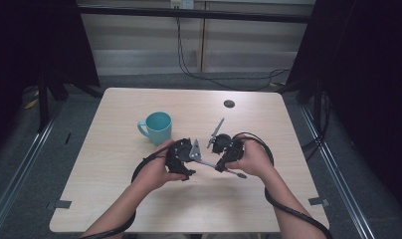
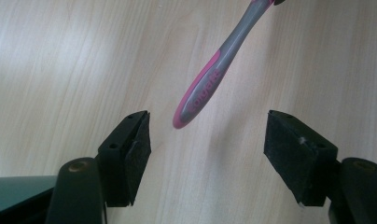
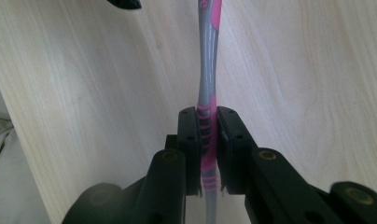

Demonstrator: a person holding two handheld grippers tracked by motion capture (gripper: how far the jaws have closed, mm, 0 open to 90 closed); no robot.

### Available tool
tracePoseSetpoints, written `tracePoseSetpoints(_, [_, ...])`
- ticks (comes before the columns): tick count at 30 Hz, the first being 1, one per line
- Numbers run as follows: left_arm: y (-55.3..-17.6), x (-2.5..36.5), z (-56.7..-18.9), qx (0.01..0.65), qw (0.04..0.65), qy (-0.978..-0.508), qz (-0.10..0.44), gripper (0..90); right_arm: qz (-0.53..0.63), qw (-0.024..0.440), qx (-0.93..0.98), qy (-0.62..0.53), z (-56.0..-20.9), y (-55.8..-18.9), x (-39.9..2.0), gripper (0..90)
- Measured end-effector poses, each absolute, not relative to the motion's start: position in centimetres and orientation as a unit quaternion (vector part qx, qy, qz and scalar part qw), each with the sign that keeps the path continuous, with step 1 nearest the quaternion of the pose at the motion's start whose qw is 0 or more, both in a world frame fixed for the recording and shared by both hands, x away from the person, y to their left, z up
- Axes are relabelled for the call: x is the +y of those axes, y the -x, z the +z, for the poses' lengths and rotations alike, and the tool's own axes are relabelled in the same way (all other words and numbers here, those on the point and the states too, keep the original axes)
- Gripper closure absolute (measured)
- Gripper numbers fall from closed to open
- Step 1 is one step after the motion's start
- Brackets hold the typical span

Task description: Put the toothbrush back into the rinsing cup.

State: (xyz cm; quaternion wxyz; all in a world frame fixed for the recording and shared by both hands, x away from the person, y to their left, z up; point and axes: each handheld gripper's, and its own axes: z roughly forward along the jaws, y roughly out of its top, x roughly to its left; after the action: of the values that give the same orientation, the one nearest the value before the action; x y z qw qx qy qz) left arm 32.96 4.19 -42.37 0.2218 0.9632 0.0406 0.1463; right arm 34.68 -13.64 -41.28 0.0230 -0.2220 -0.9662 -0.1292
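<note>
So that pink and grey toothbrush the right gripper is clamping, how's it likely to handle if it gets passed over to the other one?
The toothbrush juts straight out of the right gripper without sagging, so probably stiff and light. Its ribbed pink grip sits between the pads, so slipping seems unlikely there. The free end looks smooth and rounded; the open left gripper might find it more slippery.

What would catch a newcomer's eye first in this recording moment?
The pink and grey toothbrush, clamped by its handle in the right gripper just above the pale wood table. Its handle end hangs between the jaws of the open left gripper, touching neither pad. Next comes the teal mug, standing upright behind the left hand.
</note>
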Motion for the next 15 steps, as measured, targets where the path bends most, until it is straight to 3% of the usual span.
tracePoseSetpoints(9, [-32.97,3.84,-42.92,0.027,0.209,-0.965,0.155,33.9,-0.132,0.033,-0.966,0.218,-41.09,-34.64,-13.39,80.7])
tracePoseSetpoints(15, [-32.82,3.58,-43.12,0.013,0.202,-0.967,0.155,42.2,-0.145,0.032,-0.965,0.217,-40.91,-34.72,-13.27,80.7])
